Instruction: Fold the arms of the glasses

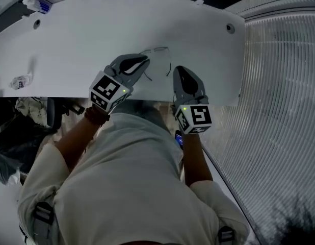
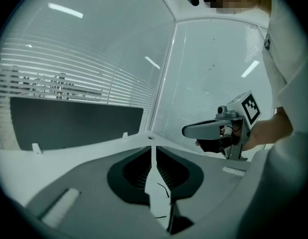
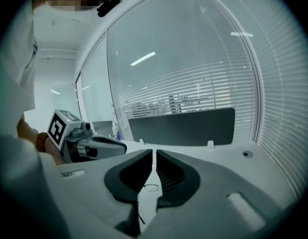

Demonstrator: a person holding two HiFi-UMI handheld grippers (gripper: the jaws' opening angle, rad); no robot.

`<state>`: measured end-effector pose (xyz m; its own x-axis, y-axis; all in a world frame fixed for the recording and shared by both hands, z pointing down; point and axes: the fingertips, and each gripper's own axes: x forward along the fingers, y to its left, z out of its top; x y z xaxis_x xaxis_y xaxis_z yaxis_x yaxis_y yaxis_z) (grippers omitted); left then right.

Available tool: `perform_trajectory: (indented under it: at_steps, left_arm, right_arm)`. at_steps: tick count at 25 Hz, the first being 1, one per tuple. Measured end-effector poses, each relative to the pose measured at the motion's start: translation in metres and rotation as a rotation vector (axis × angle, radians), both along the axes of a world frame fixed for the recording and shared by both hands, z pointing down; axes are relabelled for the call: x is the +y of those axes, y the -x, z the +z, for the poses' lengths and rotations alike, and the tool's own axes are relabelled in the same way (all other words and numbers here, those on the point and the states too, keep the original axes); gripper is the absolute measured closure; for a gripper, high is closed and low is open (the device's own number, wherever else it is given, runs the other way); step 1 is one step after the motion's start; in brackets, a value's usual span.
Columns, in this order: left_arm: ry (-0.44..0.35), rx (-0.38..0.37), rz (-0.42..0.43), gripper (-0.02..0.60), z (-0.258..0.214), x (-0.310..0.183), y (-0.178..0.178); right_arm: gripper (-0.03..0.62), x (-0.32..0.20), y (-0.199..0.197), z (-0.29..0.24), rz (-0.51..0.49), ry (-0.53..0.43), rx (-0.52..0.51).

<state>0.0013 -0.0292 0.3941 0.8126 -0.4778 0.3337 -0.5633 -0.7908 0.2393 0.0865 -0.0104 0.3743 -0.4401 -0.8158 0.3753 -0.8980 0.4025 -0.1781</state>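
Note:
Thin wire-framed glasses (image 1: 156,60) lie on the white table (image 1: 86,40), their arms stretched toward me. My left gripper (image 1: 143,61) rests at the left arm of the glasses, jaws a narrow slit apart. In the left gripper view (image 2: 153,151) a thin dark arm (image 2: 165,184) lies on the table in that slit, with no pad pressing on it. My right gripper (image 1: 179,71) sits just right of the right arm, also barely open. The right gripper view (image 3: 154,154) shows a lens rim (image 3: 150,187) and an arm (image 3: 140,216) through the gap, untouched.
A small bottle (image 1: 37,5) stands at the table's far left corner and a crumpled wrapper (image 1: 20,80) lies near its left front edge. The front edge runs right by my body. A dark panel (image 3: 181,126) lines the far side, with blinds behind it.

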Motion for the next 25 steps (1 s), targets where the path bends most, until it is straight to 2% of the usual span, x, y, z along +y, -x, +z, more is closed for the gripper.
perform_trajectory:
  at_steps: [12, 25]
  left_arm:
    - [0.039, -0.168, 0.02, 0.531, 0.09, -0.032, 0.008]
    - [0.145, -0.299, 0.095, 0.495, 0.184, -0.042, 0.007]
  right_arm:
    - [0.565, -0.029, -0.015, 0.082, 0.041, 0.116, 0.037]
    - [0.559, -0.042, -0.036, 0.178, 0.116, 0.292, 0.049]
